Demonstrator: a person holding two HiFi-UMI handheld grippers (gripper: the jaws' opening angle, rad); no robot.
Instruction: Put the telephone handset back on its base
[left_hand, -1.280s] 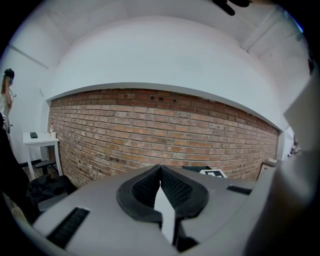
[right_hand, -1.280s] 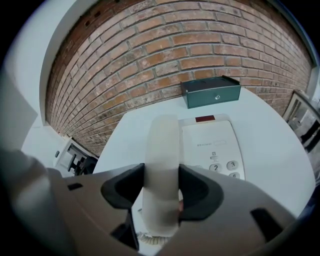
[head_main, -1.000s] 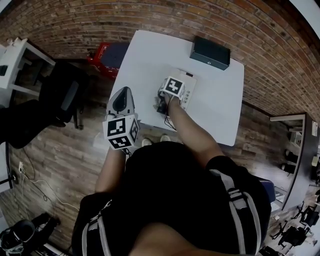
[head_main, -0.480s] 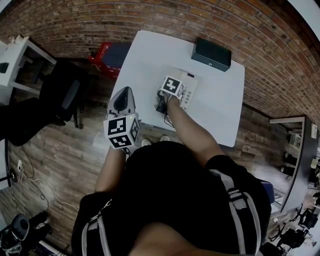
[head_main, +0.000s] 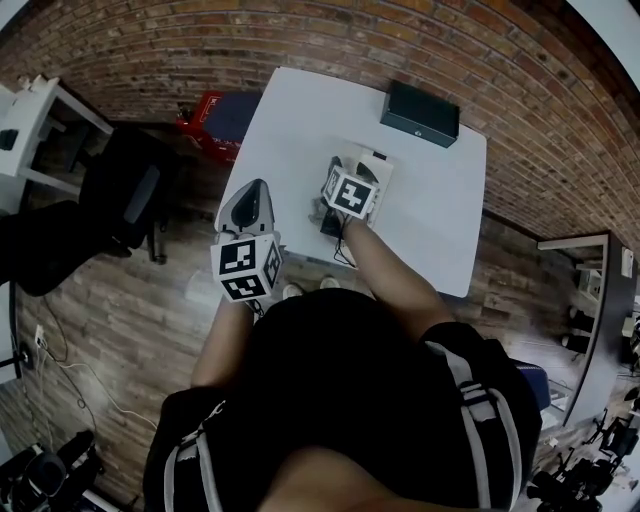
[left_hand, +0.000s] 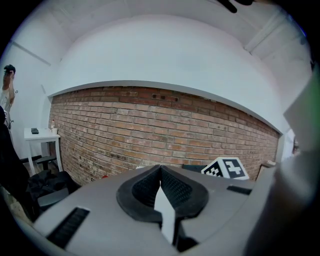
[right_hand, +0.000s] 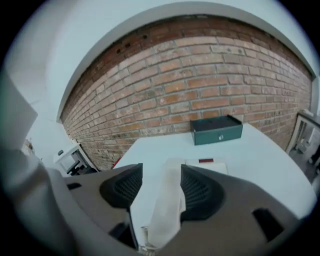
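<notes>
Drawn back slightly, the right tool (right_hand: 159, 196) was opening around the handset (right_hand: 168, 197), which seemed seated on its base (right_hand: 210, 164), leaving only withdrawal; the left tool (left_hand: 160, 189) hung closed and empty.

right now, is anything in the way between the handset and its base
Nothing visible. The handset lies between the right tool's opening jaws, its far end at the base. The green box stands farther back on the table, clear of both.
</notes>
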